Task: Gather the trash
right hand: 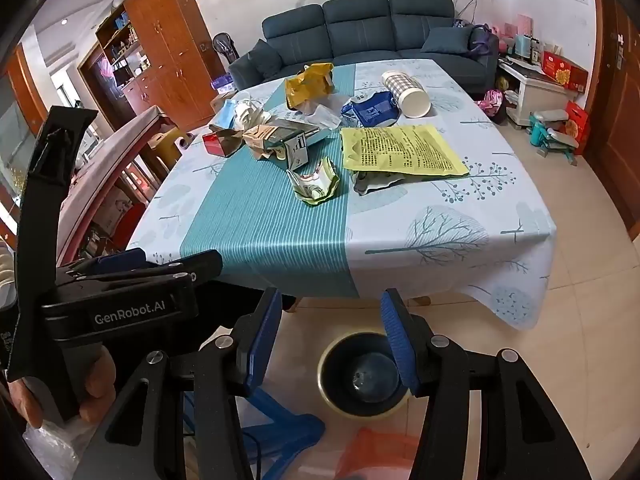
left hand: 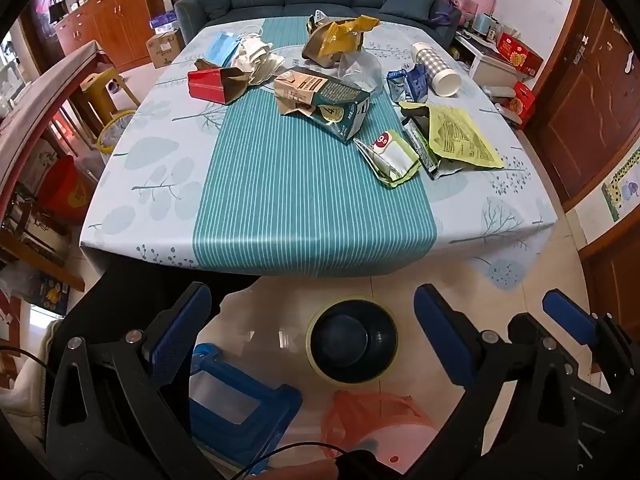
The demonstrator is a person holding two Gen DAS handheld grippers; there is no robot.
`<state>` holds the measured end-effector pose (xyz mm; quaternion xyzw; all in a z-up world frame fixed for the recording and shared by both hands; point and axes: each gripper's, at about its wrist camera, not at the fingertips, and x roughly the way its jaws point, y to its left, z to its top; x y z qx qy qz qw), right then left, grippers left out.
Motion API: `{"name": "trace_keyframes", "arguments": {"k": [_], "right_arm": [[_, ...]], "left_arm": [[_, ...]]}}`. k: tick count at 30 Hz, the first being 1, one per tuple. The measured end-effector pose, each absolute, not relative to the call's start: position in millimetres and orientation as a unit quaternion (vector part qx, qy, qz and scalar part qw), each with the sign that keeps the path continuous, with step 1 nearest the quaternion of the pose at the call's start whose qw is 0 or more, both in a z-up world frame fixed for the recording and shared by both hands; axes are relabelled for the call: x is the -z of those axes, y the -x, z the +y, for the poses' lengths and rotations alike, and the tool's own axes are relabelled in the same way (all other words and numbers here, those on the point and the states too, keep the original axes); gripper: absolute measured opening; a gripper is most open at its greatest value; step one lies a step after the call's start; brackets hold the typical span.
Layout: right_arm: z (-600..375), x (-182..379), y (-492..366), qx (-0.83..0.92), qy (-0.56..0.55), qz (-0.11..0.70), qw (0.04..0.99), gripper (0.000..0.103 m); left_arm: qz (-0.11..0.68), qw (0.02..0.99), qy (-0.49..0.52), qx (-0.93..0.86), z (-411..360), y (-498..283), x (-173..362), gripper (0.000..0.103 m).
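Note:
Trash lies across the far half of the table (left hand: 312,216): a red carton (left hand: 208,86), a dark green carton (left hand: 324,100), a yellow packet (left hand: 460,136), a crumpled wrapper (left hand: 394,156), a checked paper cup (left hand: 436,68) and a gold bag (left hand: 336,36). A dark bin (left hand: 352,340) with a pale rim stands on the floor before the table. My left gripper (left hand: 312,296) hangs open above the bin, holding nothing. My right gripper (right hand: 331,300) is open and bare too, over the bin (right hand: 360,376), short of the yellow packet (right hand: 400,148) and the wrapper (right hand: 316,184).
A blue stool (left hand: 240,396) and an orange plastic bag (left hand: 372,416) sit on the floor beside the bin. A dark wooden table (right hand: 120,148) stands to the left, a sofa (right hand: 360,28) behind. A hand (right hand: 96,384) holds the left gripper's handle.

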<state>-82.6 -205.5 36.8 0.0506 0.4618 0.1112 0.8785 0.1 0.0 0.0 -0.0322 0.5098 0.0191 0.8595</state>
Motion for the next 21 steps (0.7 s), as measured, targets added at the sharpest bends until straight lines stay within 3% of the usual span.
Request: {"name": "trace_keyframes", "arguments": {"k": [21], "right_arm": [[-202, -41, 84, -0.117, -0.052, 0.458, 0.88, 0.053]], "left_arm": [[0.497, 0.868, 0.028, -0.009, -1, 23, -16, 0.1]]}}
